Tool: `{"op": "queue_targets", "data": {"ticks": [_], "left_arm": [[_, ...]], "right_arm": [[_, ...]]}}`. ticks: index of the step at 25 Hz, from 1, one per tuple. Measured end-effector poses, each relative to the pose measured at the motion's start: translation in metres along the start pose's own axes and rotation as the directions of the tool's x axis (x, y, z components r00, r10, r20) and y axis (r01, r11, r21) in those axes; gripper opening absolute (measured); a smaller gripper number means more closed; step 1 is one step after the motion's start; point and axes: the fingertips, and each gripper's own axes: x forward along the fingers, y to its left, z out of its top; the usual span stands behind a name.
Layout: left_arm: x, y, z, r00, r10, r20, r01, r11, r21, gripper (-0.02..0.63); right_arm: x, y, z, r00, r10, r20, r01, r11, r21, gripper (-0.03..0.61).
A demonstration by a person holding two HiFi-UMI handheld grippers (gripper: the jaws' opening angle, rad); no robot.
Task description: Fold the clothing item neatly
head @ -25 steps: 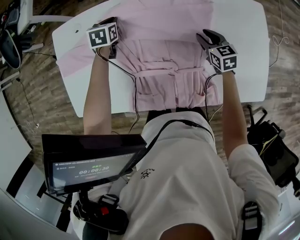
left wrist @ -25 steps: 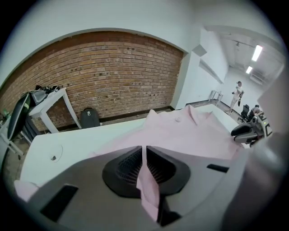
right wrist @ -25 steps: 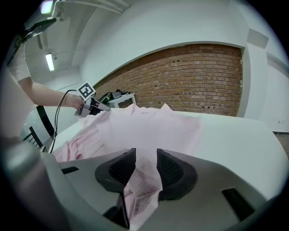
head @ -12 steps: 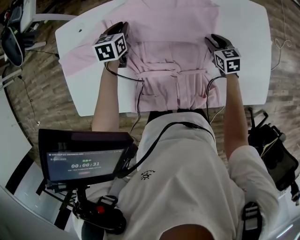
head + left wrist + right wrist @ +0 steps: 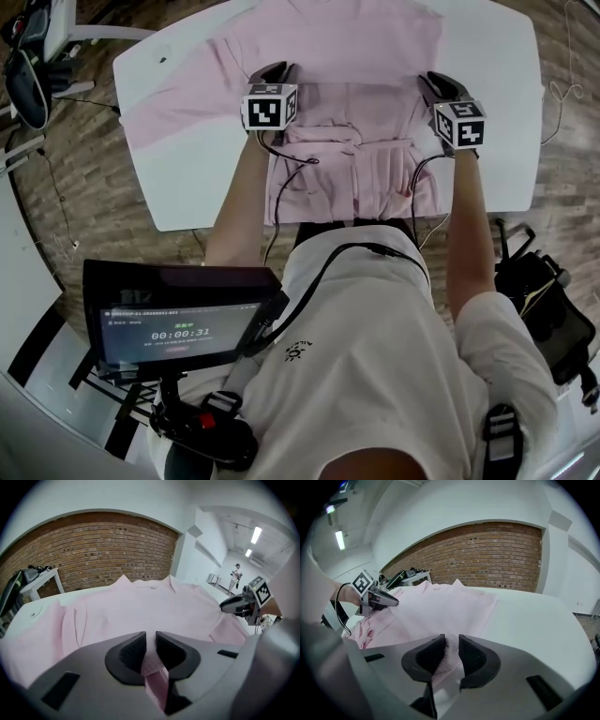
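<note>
Since the earlier frame the left gripper point(image 5: 270, 73) has swung inward from the garment's left edge to a spot over its left front. The right gripper point(image 5: 437, 84) has hardly shifted at the right edge. The pink garment point(image 5: 347, 47) lies spread across the white table point(image 5: 187, 187), collar away from the person, its left sleeve point(image 5: 169, 103) flat out to the side and its hem hanging over the near edge. No finished fold shows, so the task looks to be at an early stage, with the sides, sleeves and length left to fold. The left gripper's jaws have widened a little and now stand narrowly apart, pinching a strip of pink fabric. The right gripper's jaws have just been closing and nip the right side's cloth between their pads.
</note>
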Motion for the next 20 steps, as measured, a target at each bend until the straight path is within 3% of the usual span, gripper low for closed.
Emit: {"op": "queue_targets", "data": {"ticks": [6, 12, 16, 20], "left_arm": [[-0.004, 0.007, 0.007, 1.0, 0.024, -0.005, -0.024, 0.998, -0.053, 0.04], [-0.014, 0.005, 0.014, 0.998, 0.042, 0.035, -0.04, 0.998, -0.057, 0.04], [-0.008, 0.005, 0.005, 0.998, 0.066, -0.002, -0.066, 0.997, -0.043, 0.04], [-0.003, 0.007, 0.002, 0.998, 0.065, -0.011, -0.065, 0.996, -0.066, 0.04]], "right_arm": [[-0.003, 0.0, 0.008, 1.0, 0.012, 0.027, -0.012, 1.0, 0.016, 0.097], [0.01, -0.025, 0.056, 0.992, -0.009, 0.127, 0.007, 1.0, 0.015, 0.097], [0.034, -0.053, 0.069, 0.993, -0.044, 0.109, 0.046, 0.999, -0.02, 0.095], [0.043, -0.074, 0.057, 0.996, -0.075, 0.043, 0.076, 0.997, -0.018, 0.035]]}}
